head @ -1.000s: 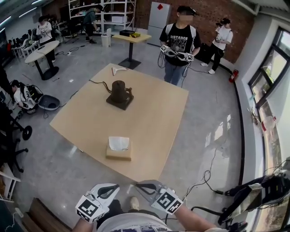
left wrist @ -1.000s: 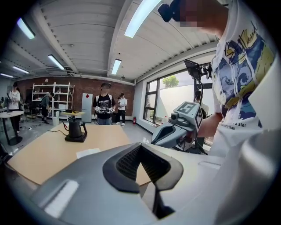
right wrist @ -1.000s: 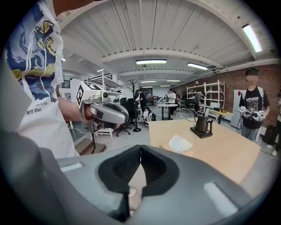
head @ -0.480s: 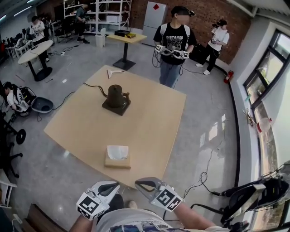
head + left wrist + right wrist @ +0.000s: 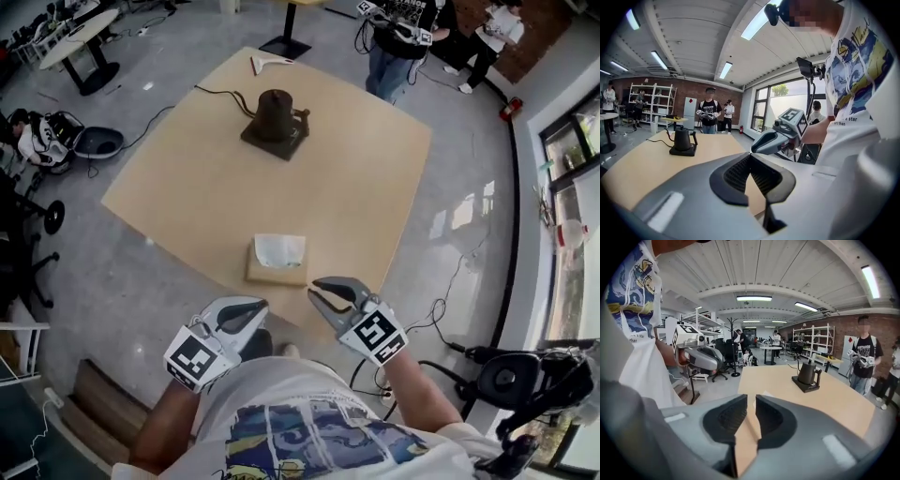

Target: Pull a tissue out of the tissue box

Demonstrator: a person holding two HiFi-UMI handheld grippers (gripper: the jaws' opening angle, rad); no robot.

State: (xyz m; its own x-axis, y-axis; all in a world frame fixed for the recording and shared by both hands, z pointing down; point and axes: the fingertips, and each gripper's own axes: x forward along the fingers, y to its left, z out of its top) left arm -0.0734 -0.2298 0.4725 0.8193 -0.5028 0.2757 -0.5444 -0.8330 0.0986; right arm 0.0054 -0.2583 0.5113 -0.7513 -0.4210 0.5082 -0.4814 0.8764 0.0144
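On table [image 5: 187, 178]: tissue box [image 5: 277, 261] at near edge; kettle [image 5: 276, 114] on far side, well apart from box. A person [image 5: 398, 37] stands beyond far right corner.

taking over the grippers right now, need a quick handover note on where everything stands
Left gripper: jaws together, nothing in them, held by the table's near edge, apart from the box.
Right gripper: jaws have just been opening to a narrow gap, nothing between them, also clear of the box.
Tissue box sits close to the near edge of the table, with a white tissue standing out of its top. A kettle stands farther back.
Done: nothing yet; neither gripper touches the box.
Left: reach in, probably pinch the tissue with the right one, and pull it out.
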